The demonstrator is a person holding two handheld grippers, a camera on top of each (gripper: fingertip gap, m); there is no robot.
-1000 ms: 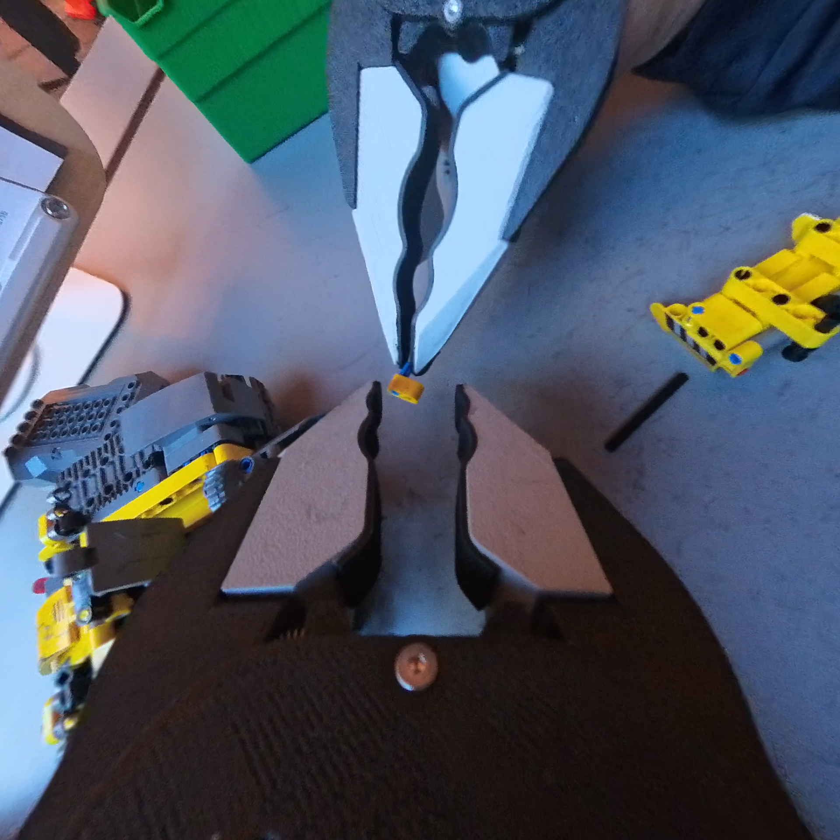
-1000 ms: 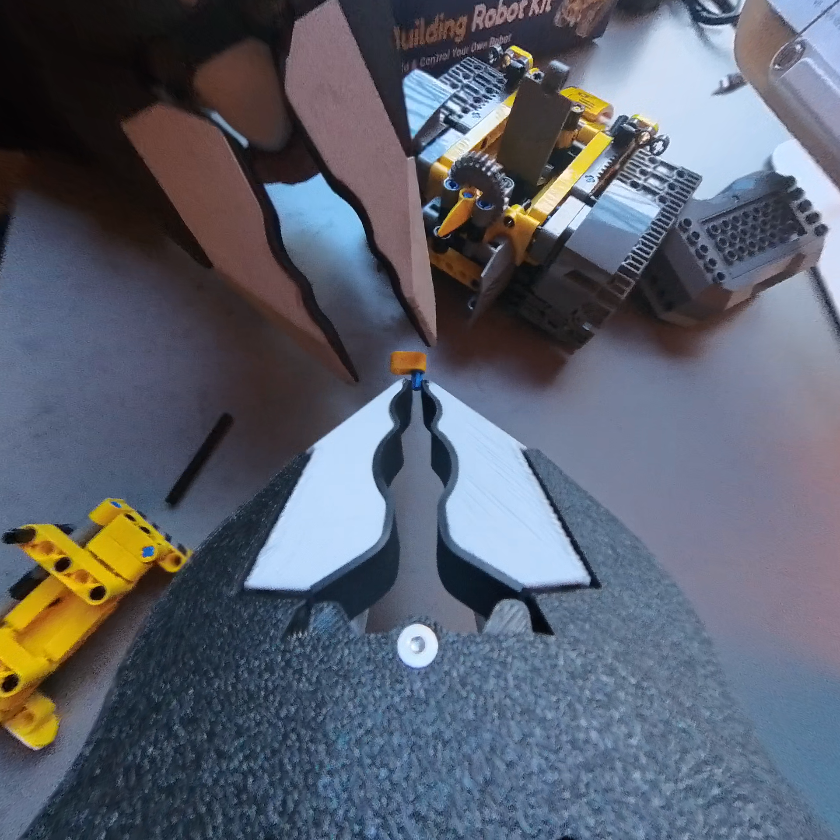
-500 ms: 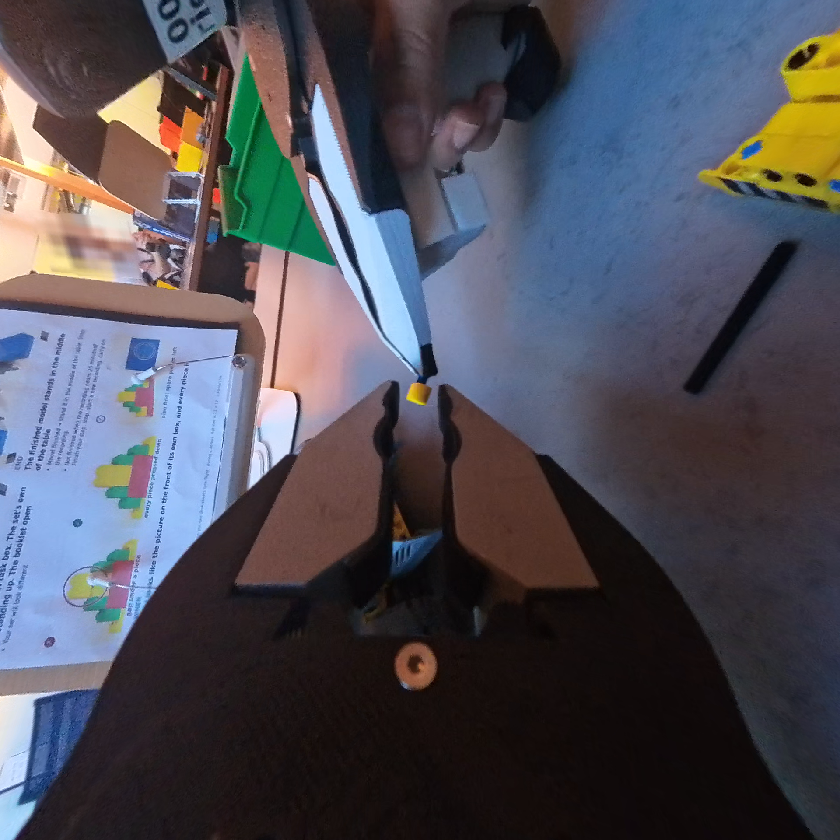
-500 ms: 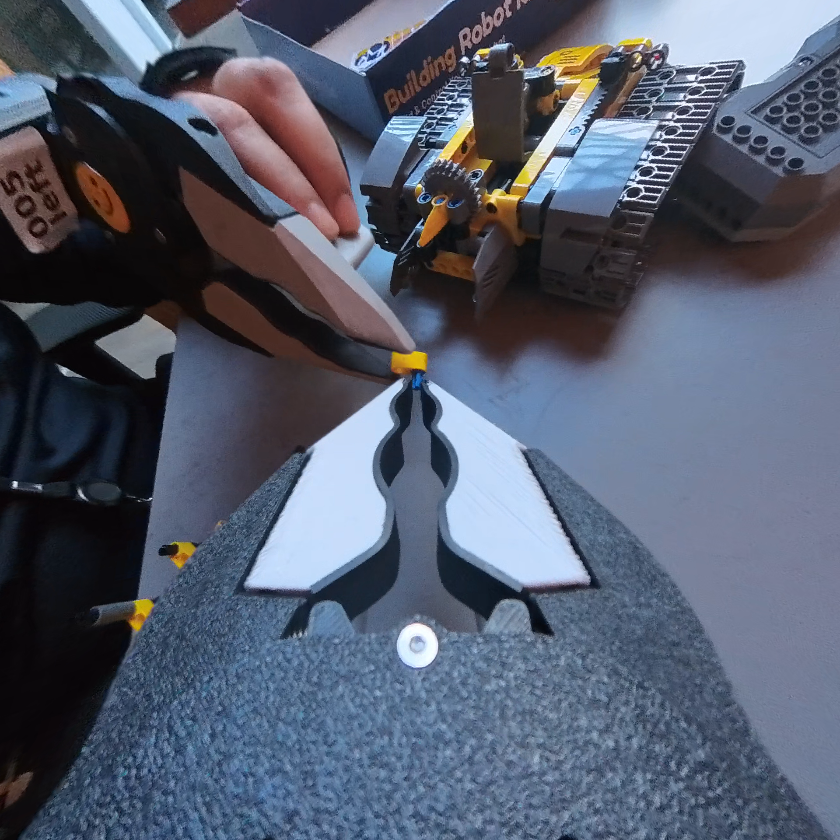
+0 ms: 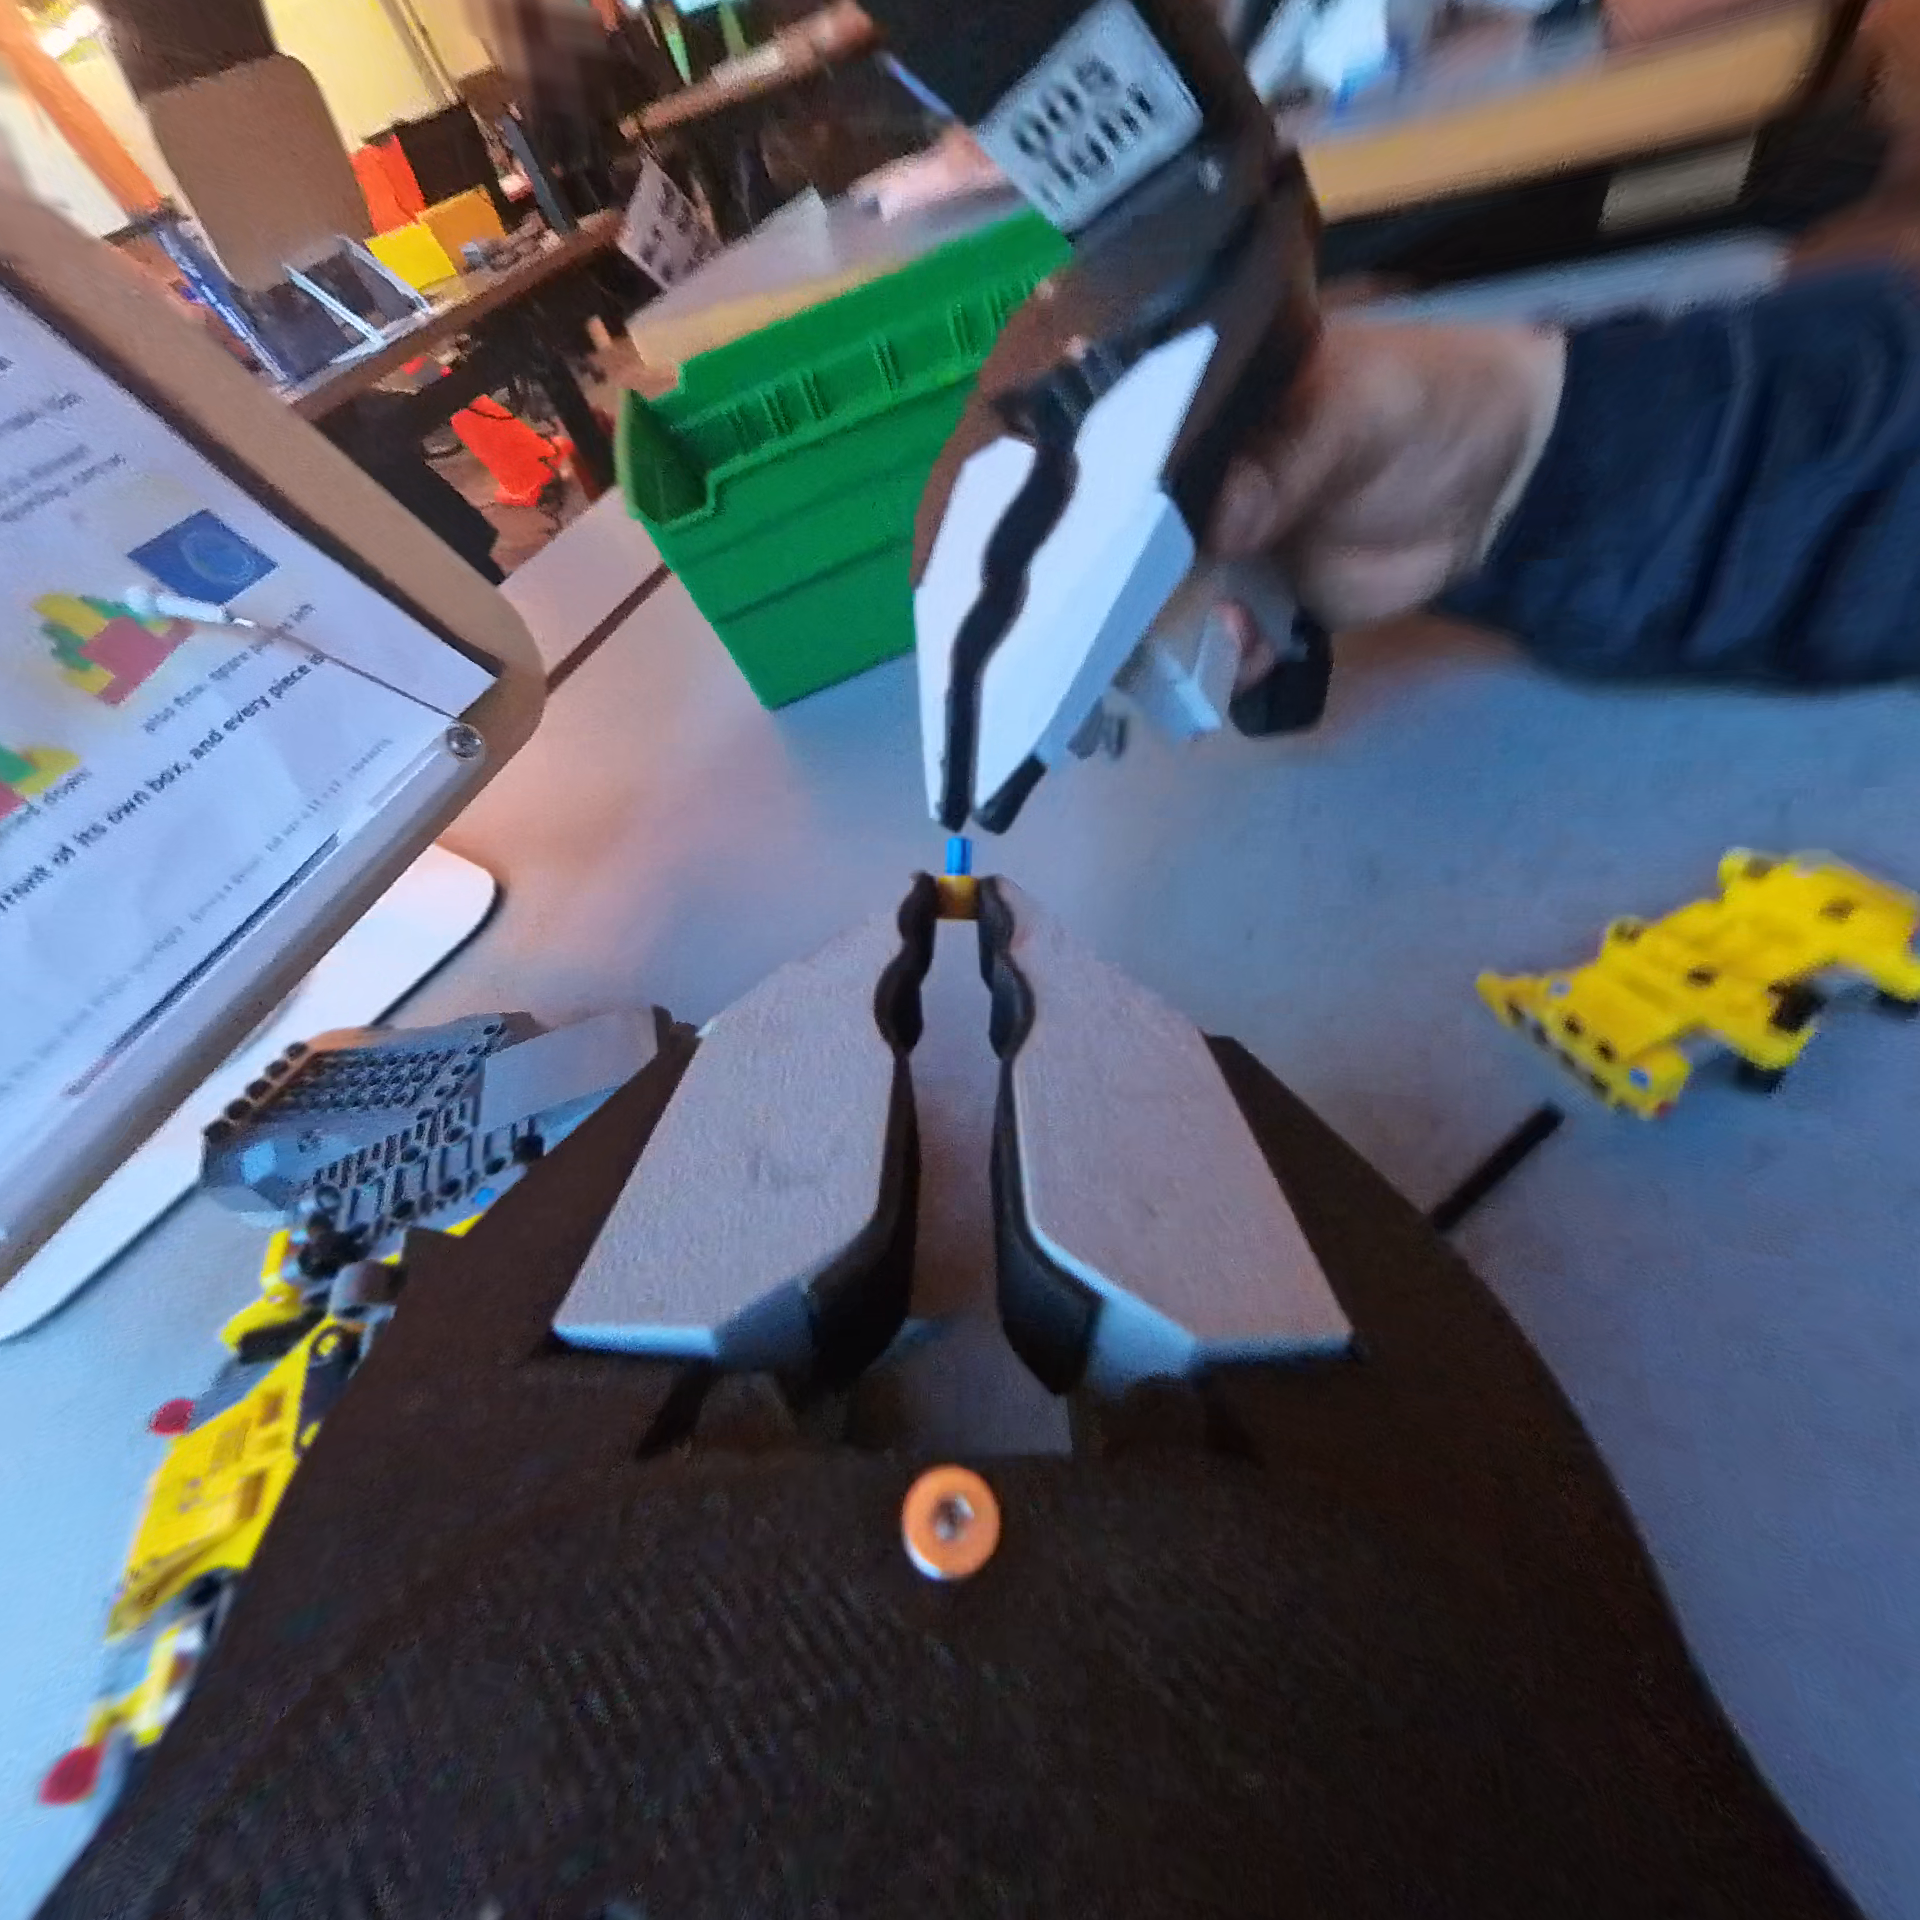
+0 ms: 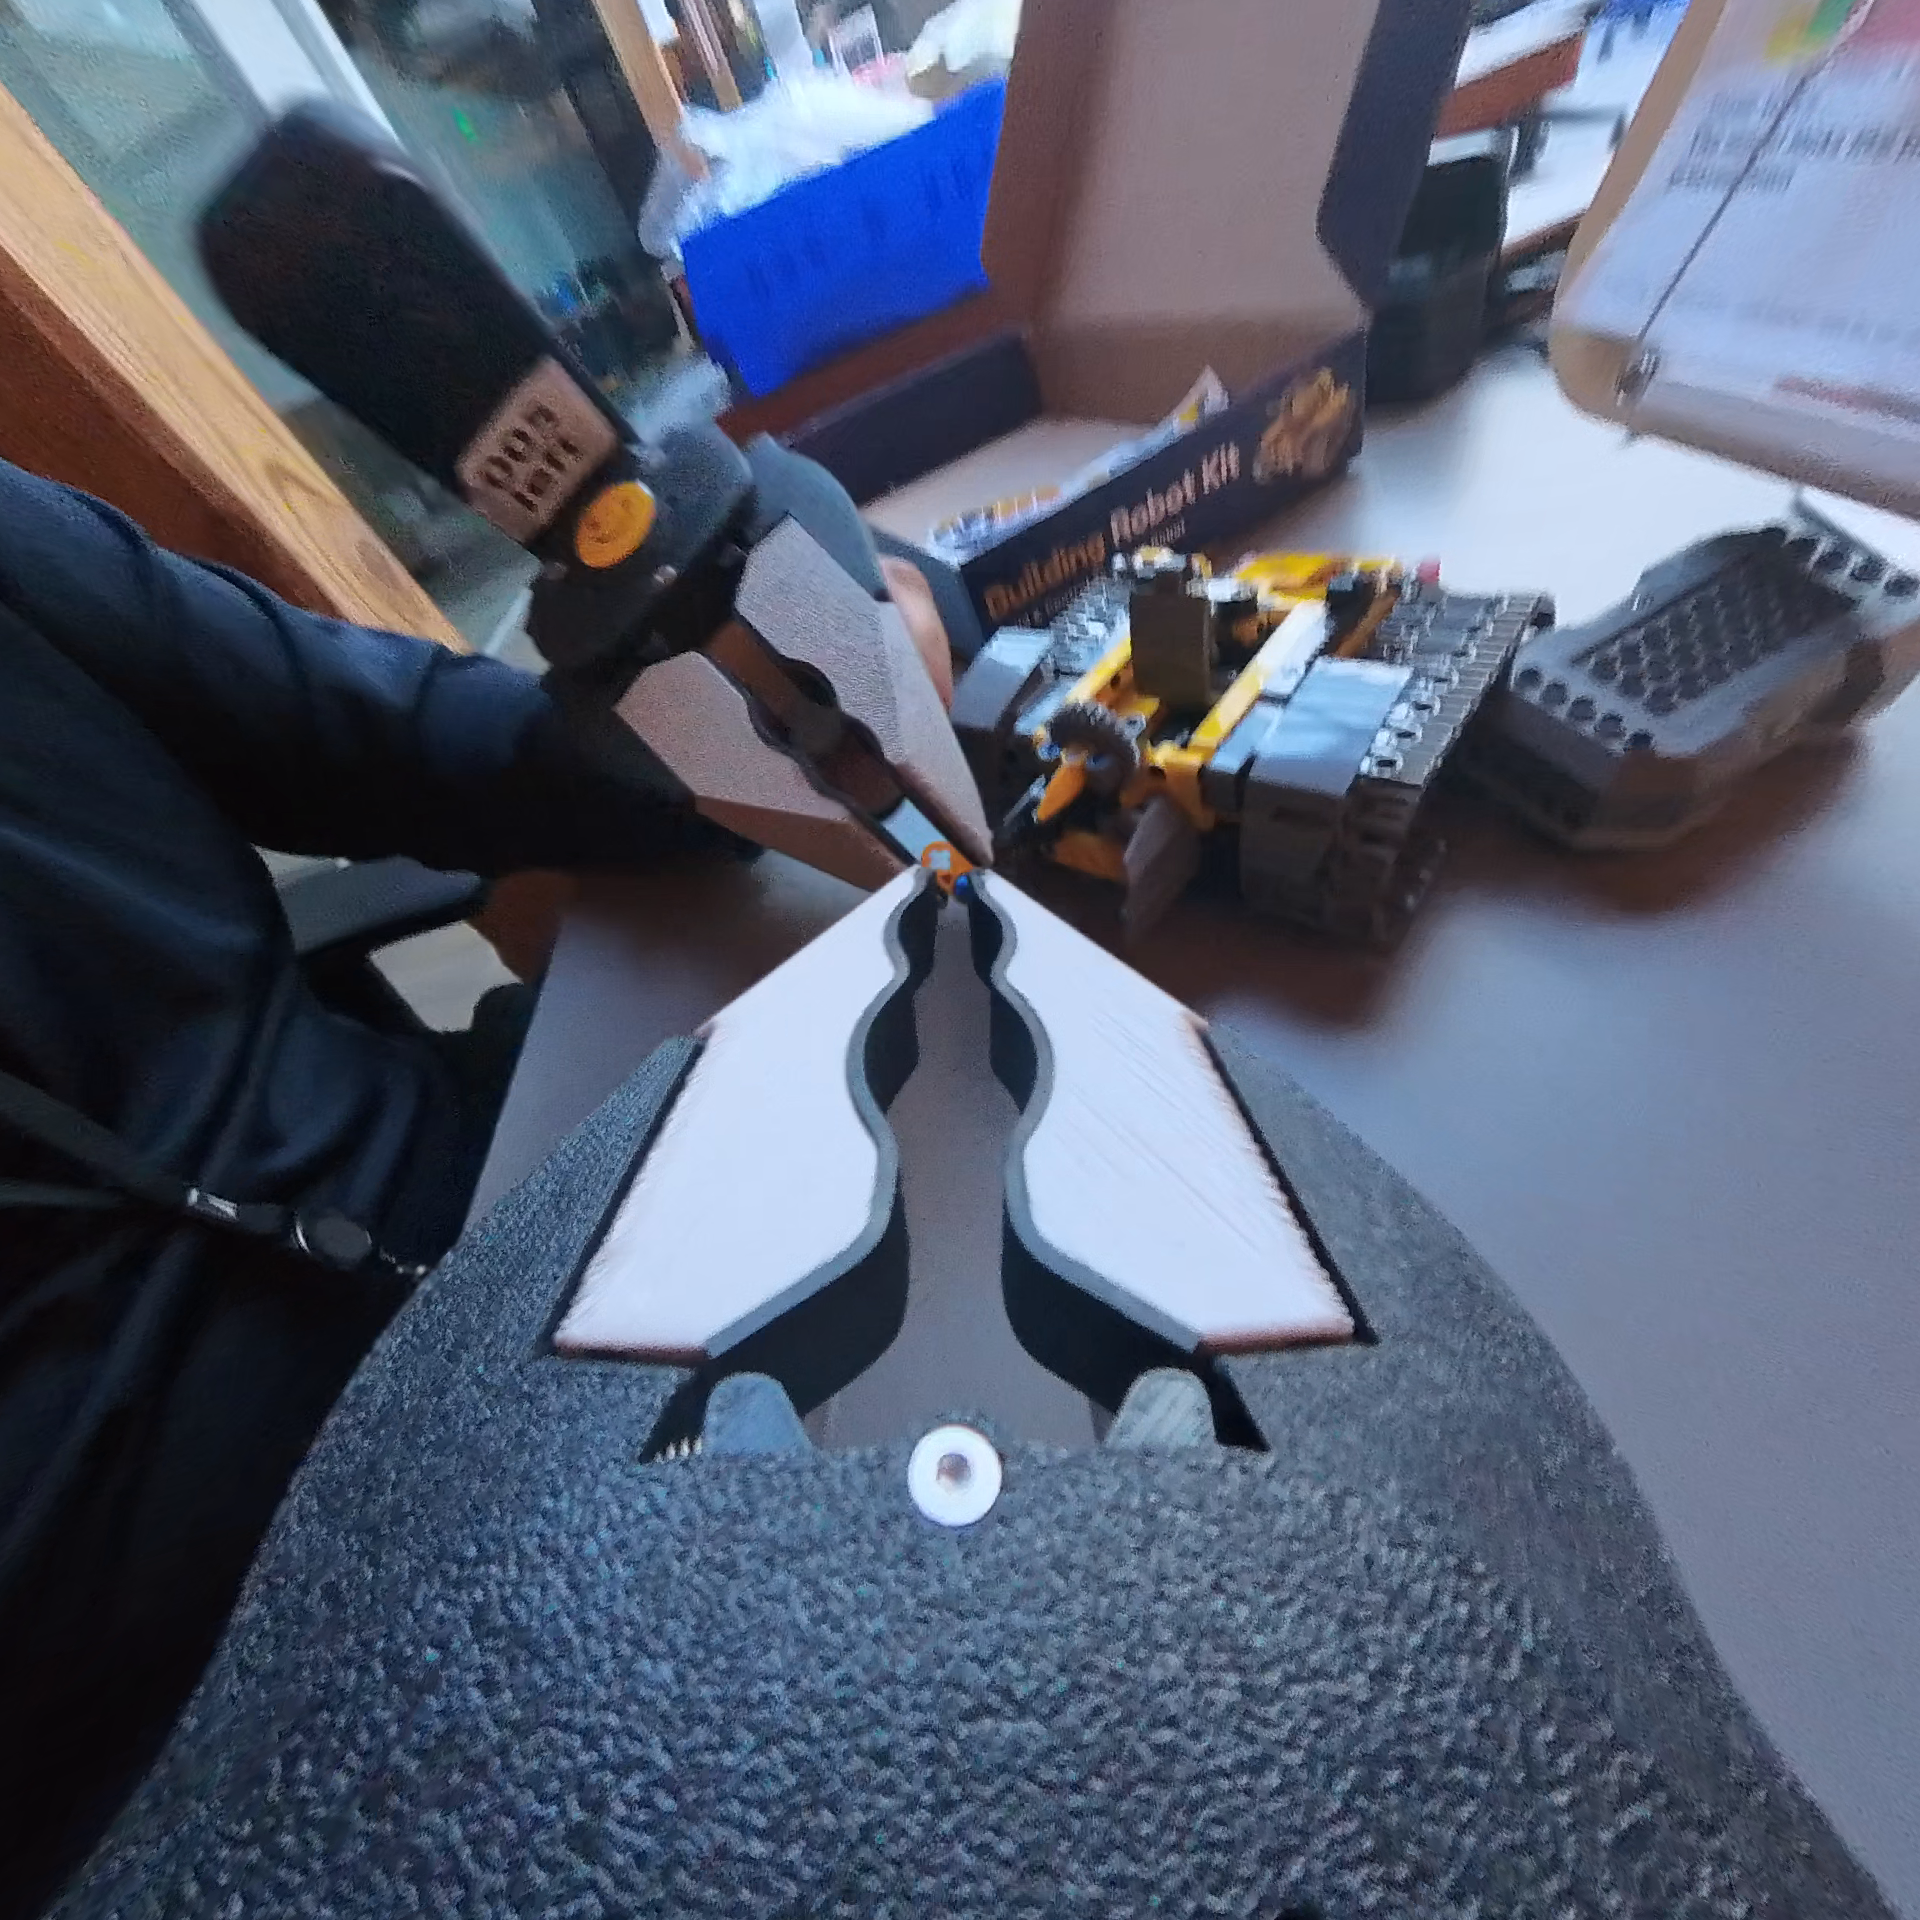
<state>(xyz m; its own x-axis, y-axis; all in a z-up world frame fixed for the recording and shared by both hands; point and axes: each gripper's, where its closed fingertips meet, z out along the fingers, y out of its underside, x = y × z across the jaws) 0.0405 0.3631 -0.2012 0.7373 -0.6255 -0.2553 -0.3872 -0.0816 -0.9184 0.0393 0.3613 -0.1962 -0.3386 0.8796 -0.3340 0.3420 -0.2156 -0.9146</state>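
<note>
- Left gripper (image 5: 956, 896) first: its tan fingers are pinched on a small yellow bushing (image 5: 957, 898), held right at the tips, up off the table (image 5: 1558, 914).
- Facing it, my right gripper (image 6: 951, 896) comes in with white fingers drawn nearly together; in the left wrist view its tips sit just at the far end of a short blue pin (image 5: 956, 855) that sticks out of the bushing. Whether they truly clamp the pin or only touch it, I cannot tell.
- From the right wrist view the bushing (image 6: 938, 858) and pin show only as a blurred orange and blue spot where both sets of tips meet.
- Biggest thing nearby is the grey and yellow tracked vehicle model (image 6: 1236, 738), standing on the table just beyond the meeting tips, with a separate dark grey studded shell (image 6: 1704, 665) to its right.
- Behind the model lies a dark box (image 6: 1164, 520) with printed lettering.
- A green bin (image 5: 831, 499) stands further back on the table behind my right gripper in the left wrist view.
- An instruction sheet on a board (image 5: 187, 727) leans at the left.
- A yellow sub-assembly (image 5: 1704, 987) lies apart to the right, a thin black axle (image 5: 1496, 1164) near it.
</note>
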